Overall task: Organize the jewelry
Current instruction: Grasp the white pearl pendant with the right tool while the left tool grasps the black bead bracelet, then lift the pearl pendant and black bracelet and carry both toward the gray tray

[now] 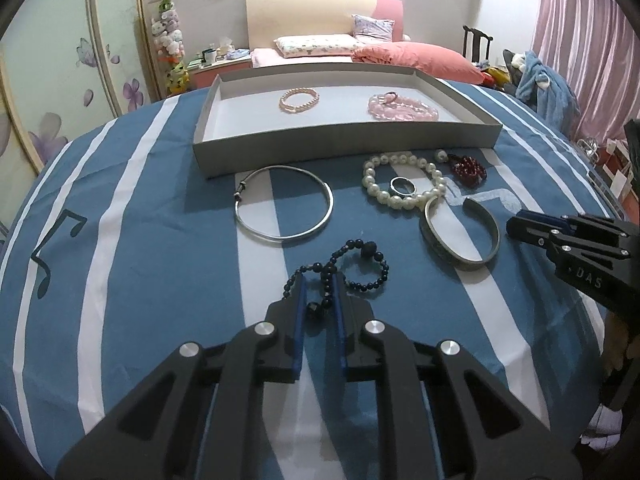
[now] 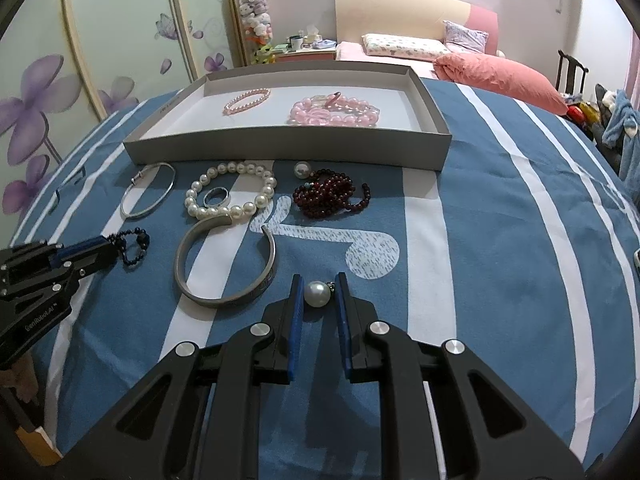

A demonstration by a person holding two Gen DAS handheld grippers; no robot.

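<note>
Blue-and-white striped cloth (image 1: 140,200) covers the worktop, with a bed (image 1: 320,46) and pink curtains (image 1: 580,40) behind it. At 12 o'clock in the left wrist view sits a shallow grey tray (image 1: 344,142) holding a small pink bead bracelet (image 1: 299,100) and a heap of larger pink beads (image 1: 402,108). Just below the tray, on the cloth, lie a thin silver bangle (image 1: 284,204), a white pearl bracelet (image 1: 404,180) encircling a silver ring (image 1: 402,186), dark red beads (image 1: 468,168) at 1 o'clock, and an open silver cuff (image 1: 460,236).

The left claw (image 1: 320,284) stands parted around a strand of the dark blue bead bracelet (image 1: 352,264); whether the pads are pinching it I cannot tell.

In the right wrist view, the right claw (image 2: 319,284) is spread wide, a single pearl pendant (image 2: 317,294) lying on the cloth between its blue pads (image 2: 297,300), apart from both. A second loose pearl (image 2: 301,169) rests near the tray wall at 12 o'clock.
</note>
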